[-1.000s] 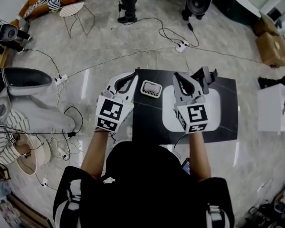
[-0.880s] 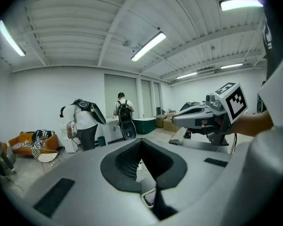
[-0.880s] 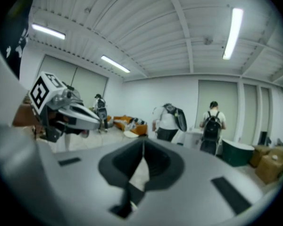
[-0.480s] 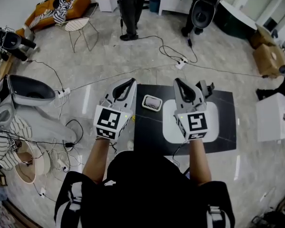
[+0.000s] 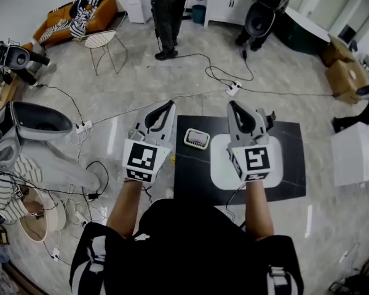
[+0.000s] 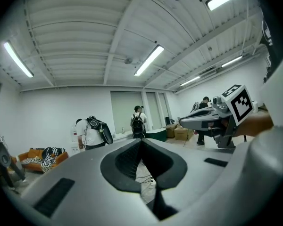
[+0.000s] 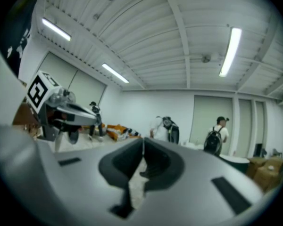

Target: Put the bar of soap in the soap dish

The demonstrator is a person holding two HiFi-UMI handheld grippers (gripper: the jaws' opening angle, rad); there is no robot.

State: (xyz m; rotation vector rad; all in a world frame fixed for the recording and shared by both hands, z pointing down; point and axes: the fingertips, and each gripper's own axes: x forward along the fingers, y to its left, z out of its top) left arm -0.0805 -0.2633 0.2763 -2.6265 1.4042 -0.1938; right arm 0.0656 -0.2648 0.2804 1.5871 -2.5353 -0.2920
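Two claws are held level above the bench, each a smooth grey moulded shell carrying a cube of black-and-white square markers. The left claw (image 5: 168,105) is fully closed: in the left gripper view its tips meet on a single seam ahead of a dark, ribbed, diamond-shaped recess, with nothing between them. The right claw (image 5: 234,105) is closed likewise, tips together and empty in the right gripper view.

The bench (image 5: 289,165) is a flat black rectangular slab with faint pale veining. A white mat (image 5: 221,165) with rounded corners lies on its middle and reaches the near edge. The soap dish (image 5: 195,145), a small white rectangle with rounded corners and slatted sides, stands just beside the mat's far left corner, towards the far left part of the bench. A dull greyish block (image 5: 197,137) fills its inside and reads as the bar of soap; it is too small for its surface to be judged. Neither claw touches the dish.
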